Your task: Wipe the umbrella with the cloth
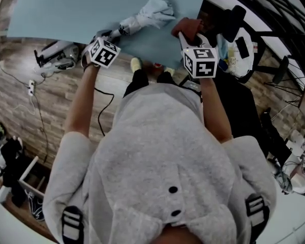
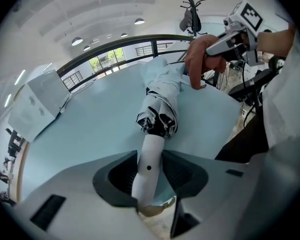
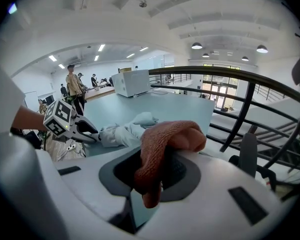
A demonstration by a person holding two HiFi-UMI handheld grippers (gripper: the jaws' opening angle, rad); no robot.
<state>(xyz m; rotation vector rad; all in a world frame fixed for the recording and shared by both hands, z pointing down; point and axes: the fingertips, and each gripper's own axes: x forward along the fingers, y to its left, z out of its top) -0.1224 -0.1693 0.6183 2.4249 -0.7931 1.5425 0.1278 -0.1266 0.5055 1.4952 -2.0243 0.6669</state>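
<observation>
Clamping our left tongs (image 2: pixel 151 156) on the white handle (image 2: pixel 149 171), we hold the folded umbrella (image 2: pixel 162 101), which lies on the pale blue desk (image 2: pixel 90 129) with the handle at its near edge. Our right tongs (image 3: pixel 157 164) are clamped on the reddish cloth (image 3: pixel 165 139), which hangs just beside the umbrella's canopy.

Umbrella (image 2: pixel 160 104): folded, pale blue-grey canopy loosely gathered, white handle bearing one small dark dot. It lies flat on the pale blue table (image 2: pixel 90 129), handle end over the near edge and held between the left gripper's (image 2: pixel 150 171) jaws.

Cloth (image 3: pixel 165 144): reddish-brown, knitted, bunched. It is clamped in the right gripper (image 3: pixel 155 171), draped over the jaws, above the table just beside the canopy end.
</observation>
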